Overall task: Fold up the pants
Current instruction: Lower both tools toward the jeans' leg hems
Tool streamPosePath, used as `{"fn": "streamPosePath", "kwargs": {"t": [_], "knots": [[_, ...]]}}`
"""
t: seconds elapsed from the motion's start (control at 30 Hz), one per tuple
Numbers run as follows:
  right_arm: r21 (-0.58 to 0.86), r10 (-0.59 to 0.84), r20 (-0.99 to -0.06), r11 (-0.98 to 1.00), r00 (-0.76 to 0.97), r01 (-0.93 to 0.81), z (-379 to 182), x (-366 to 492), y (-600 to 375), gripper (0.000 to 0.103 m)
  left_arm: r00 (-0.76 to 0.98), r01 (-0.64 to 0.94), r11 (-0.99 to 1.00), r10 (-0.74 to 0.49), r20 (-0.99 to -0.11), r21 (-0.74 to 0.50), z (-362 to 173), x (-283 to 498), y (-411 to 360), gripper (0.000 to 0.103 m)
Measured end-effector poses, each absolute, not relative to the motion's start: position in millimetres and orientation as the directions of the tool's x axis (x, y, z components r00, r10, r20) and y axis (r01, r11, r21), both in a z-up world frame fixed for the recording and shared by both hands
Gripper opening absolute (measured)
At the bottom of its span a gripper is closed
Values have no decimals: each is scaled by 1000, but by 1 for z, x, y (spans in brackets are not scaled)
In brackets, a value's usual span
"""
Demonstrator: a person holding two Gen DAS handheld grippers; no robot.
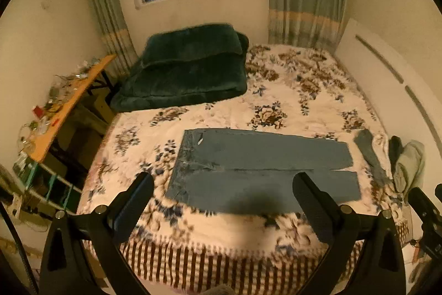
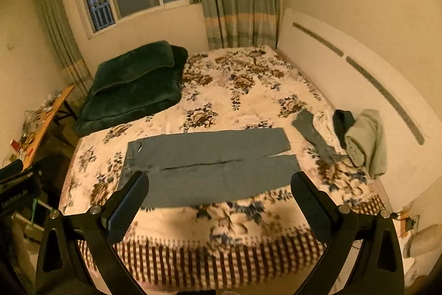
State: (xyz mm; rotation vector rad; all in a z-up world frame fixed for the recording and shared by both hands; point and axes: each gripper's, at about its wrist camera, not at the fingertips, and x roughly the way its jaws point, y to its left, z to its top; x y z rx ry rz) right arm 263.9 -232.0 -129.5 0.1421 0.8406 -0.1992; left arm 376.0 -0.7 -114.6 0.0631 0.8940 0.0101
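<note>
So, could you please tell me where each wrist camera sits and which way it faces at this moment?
Left wrist: on the left gripper, above the bed's near edge, facing the window; its open black fingers frame the flat grey-blue denim pants; the right gripper shows at the right edge.
Right wrist: on the right gripper, same heading, open fingers; the left gripper shows at the left edge.
Shared: the pants, the floral bedspread, the folded dark green plush blanket and the small clothes pile.

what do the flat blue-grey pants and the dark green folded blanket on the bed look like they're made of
Flat blue-grey pants: probably denim, matte and stiff-looking, with pale stitched seams at the waist. Dark green folded blanket: seemingly plush fleece or velvet, thick, with a soft sheen on its rounded folds.
</note>
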Motion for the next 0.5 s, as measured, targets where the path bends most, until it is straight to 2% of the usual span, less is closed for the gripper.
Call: {"fn": "streamPosePath", "kwargs": {"t": [0.27, 0.5], "knots": [[-42, -140, -867, 977, 478, 210, -257, 474, -234, 103, 513, 83, 980, 115, -850, 183, -250, 543, -12, 103], [-141, -144, -942, 989, 304, 31, -397, 629, -247, 103, 401, 162, 945, 201, -894, 285, -367, 654, -32, 103]]}}
